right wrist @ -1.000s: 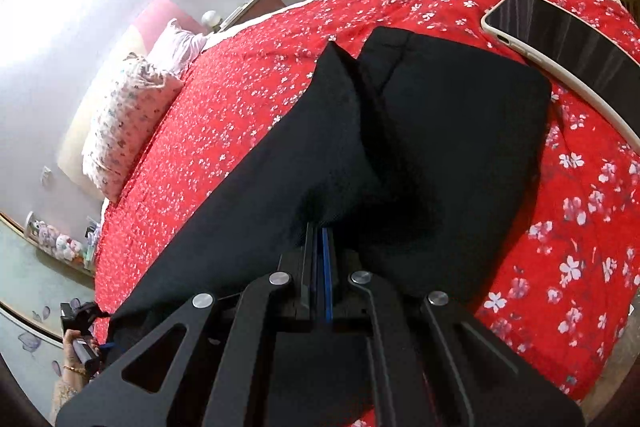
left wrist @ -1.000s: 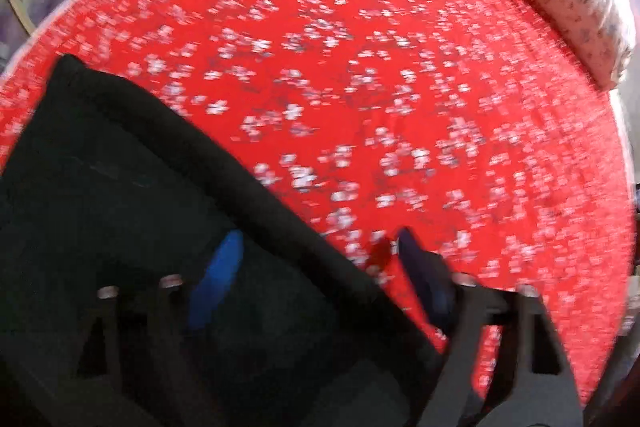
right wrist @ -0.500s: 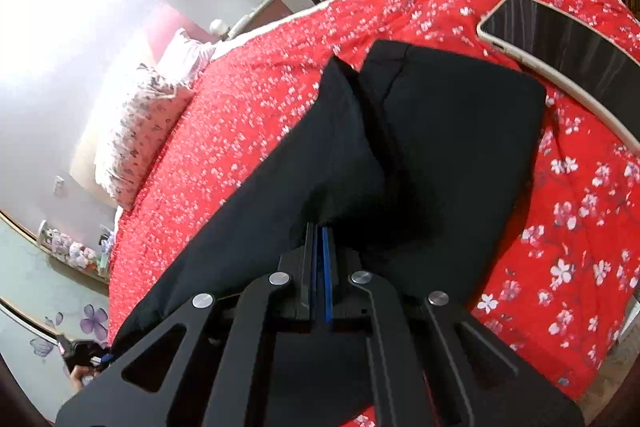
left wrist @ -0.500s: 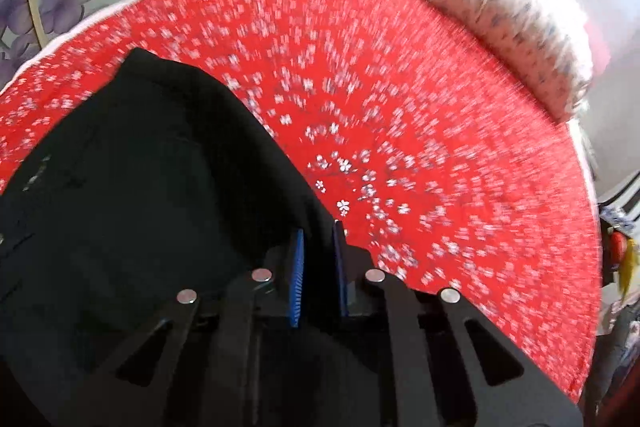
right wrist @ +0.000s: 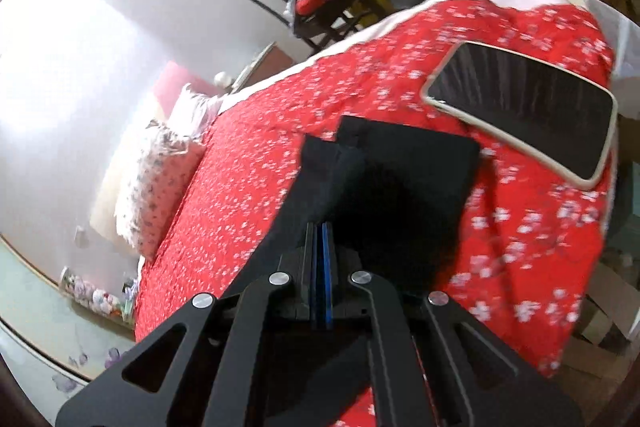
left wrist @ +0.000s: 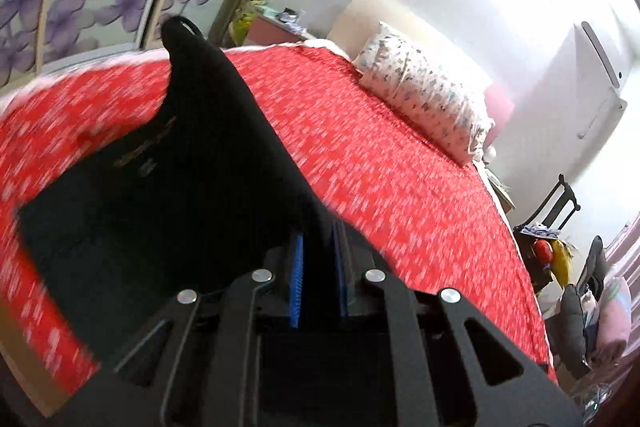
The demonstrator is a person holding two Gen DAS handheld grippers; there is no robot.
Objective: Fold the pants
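Mid-fold: left gripper (left wrist: 318, 255) and right gripper (right wrist: 320, 247), jaws clamped on black cloth pants (left wrist: 168, 195), lift them above the red floral bed (left wrist: 400, 187).

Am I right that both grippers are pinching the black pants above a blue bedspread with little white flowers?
Nearly. The left gripper and the right gripper are each shut on the black pants, but the bedspread is red with little white flowers, not blue. Both wrist views show it; only the finger pads are blue.
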